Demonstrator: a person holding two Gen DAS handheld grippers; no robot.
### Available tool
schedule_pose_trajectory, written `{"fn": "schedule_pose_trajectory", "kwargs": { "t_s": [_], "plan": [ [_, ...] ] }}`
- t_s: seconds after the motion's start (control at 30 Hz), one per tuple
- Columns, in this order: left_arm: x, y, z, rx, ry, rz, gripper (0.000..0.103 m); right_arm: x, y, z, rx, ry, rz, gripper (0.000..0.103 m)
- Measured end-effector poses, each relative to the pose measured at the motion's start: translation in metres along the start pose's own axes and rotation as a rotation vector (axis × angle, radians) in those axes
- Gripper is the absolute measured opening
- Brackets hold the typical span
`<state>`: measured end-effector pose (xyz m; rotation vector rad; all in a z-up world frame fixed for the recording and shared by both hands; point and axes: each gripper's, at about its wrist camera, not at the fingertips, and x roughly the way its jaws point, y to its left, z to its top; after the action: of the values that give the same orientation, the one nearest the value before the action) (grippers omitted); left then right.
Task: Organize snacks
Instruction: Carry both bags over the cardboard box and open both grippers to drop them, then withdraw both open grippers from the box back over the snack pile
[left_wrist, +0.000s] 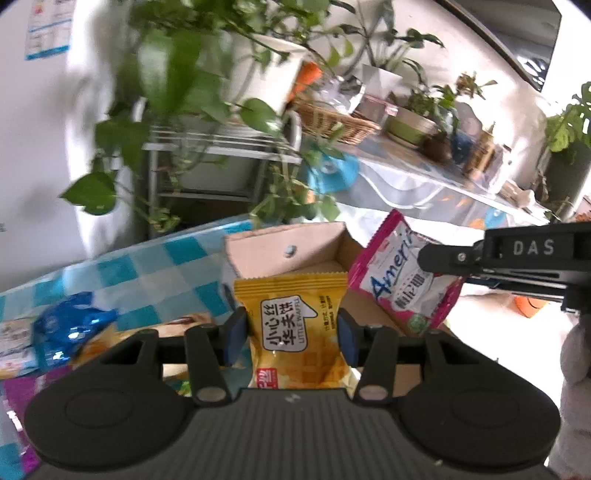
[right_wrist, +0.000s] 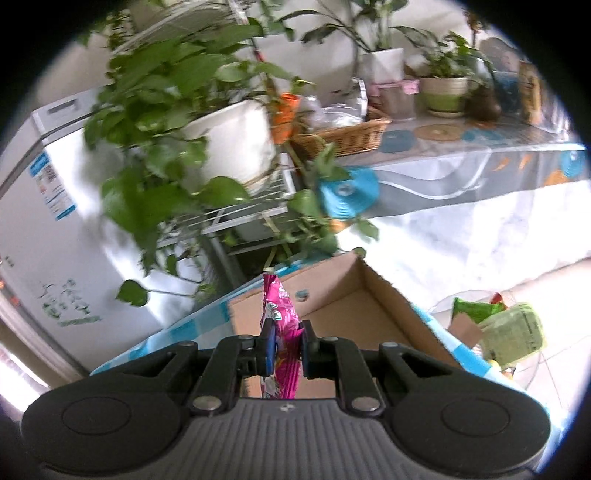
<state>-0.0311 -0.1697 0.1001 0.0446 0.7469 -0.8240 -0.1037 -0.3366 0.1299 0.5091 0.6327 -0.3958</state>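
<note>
My left gripper (left_wrist: 291, 334) is shut on a yellow Little Waffle packet (left_wrist: 295, 321) and holds it upright just in front of an open cardboard box (left_wrist: 280, 251). My right gripper (right_wrist: 287, 345) is shut on a pink and white snack packet (right_wrist: 281, 343), held edge-on above the same box (right_wrist: 369, 306). In the left wrist view that pink packet (left_wrist: 402, 275) hangs over the box's right side, pinched by the right gripper's black fingers (left_wrist: 443, 258). The box looks empty inside.
The box sits on a blue and white checked tablecloth (left_wrist: 147, 269). A blue foil packet (left_wrist: 70, 325) and other snacks lie at the left. Potted plants (left_wrist: 177, 74) on a metal rack stand behind. A bin with rubbish (right_wrist: 498, 325) is on the floor at the right.
</note>
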Motion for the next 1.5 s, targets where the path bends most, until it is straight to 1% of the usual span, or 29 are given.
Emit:
{"fn": "schedule_pose_trajectory", "kwargs": {
  "t_s": [0.13,0.27,0.47,0.5,0.53,0.57,0.6,0.63,0.67,0.7,0.83,0.97,1.07,1.13,1.37,1.5],
  "plan": [
    [0.018,-0.006,0.0,-0.021,0.028,-0.042,0.049,0.004,-0.011,-0.001,0.034,0.019,-0.03,0.017],
    [0.034,-0.012,-0.001,-0.047,0.053,-0.085,0.049,0.005,-0.018,-0.001,0.056,0.014,-0.07,0.017],
    [0.051,-0.031,-0.003,-0.022,0.075,-0.108,0.05,0.007,-0.036,-0.002,0.119,0.026,-0.113,0.017],
    [0.053,-0.033,-0.004,-0.018,0.079,-0.107,0.05,0.008,-0.039,-0.002,0.133,0.026,-0.123,0.019],
    [0.054,-0.035,-0.005,-0.012,0.08,-0.105,0.054,0.008,-0.042,-0.002,0.151,0.026,-0.132,0.022],
    [0.055,-0.038,-0.006,-0.001,0.084,-0.098,0.064,0.008,-0.044,-0.002,0.162,0.024,-0.132,0.023],
    [0.055,-0.04,-0.006,0.007,0.09,-0.084,0.07,0.007,-0.045,-0.002,0.17,0.022,-0.13,0.031],
    [0.054,-0.042,-0.006,0.013,0.092,-0.066,0.077,0.007,-0.046,-0.002,0.176,0.018,-0.13,0.049],
    [0.052,-0.043,-0.006,0.02,0.085,-0.05,0.081,0.006,-0.046,-0.002,0.179,0.014,-0.135,0.058],
    [0.05,-0.043,-0.005,0.027,0.08,-0.041,0.082,0.007,-0.045,-0.001,0.178,0.012,-0.142,0.066],
    [0.043,-0.039,-0.003,0.038,0.088,-0.001,0.085,0.009,-0.045,-0.001,0.186,0.017,-0.126,0.067],
    [0.034,-0.032,-0.001,0.044,0.09,0.022,0.085,0.013,-0.042,-0.002,0.191,0.03,-0.095,0.07],
    [0.025,-0.023,0.002,0.037,0.091,0.041,0.085,0.015,-0.036,-0.003,0.172,0.036,-0.063,0.073],
    [0.019,-0.016,0.005,0.035,0.096,0.067,0.085,0.016,-0.031,-0.004,0.155,0.044,-0.042,0.074],
    [-0.01,0.03,0.01,-0.011,0.091,0.169,0.086,0.021,-0.009,-0.008,0.082,0.067,0.046,0.075],
    [-0.027,0.058,0.012,-0.045,0.084,0.222,0.086,0.024,0.008,-0.013,0.025,0.087,0.112,0.076]
  ]
}}
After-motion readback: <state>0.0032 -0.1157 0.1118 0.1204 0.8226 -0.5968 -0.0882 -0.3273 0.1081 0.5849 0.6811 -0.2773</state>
